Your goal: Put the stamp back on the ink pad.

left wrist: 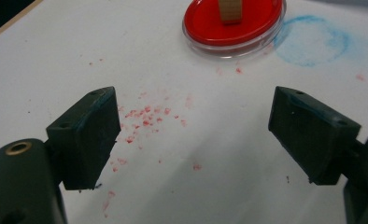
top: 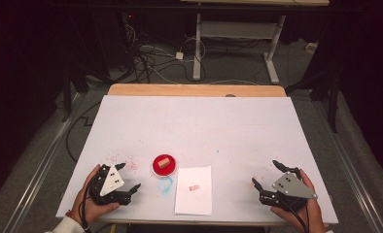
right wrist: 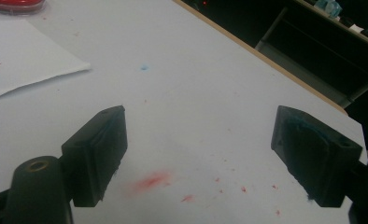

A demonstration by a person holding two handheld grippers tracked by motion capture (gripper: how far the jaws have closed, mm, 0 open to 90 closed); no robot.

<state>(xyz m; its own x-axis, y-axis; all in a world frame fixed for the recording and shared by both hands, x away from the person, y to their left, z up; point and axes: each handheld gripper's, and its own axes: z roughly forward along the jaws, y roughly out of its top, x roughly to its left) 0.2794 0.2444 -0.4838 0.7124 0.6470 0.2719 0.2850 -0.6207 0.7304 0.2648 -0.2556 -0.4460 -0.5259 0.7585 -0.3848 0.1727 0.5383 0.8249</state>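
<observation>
Left tool (top: 129,176) sits wide open and empty near the counter's (top: 199,121) front edge, aimed at the small wooden stamp block (top: 164,163) standing in the round red ink dish (top: 163,166). Right tool (top: 265,174), equally agape, holds nothing. Looks like the reach-for-the-stamp step; next comes closing on that block. The high view adds the white paper sheet's (top: 194,190) red print; the left gripper view picks out a blue ring stain (left wrist: 313,41).

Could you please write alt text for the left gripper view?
The left gripper, jaws wide open and empty, hangs over a white table speckled with red ink. Ahead sits a round red ink pad with a wooden stamp on it, beside a blue ring stain.
</observation>
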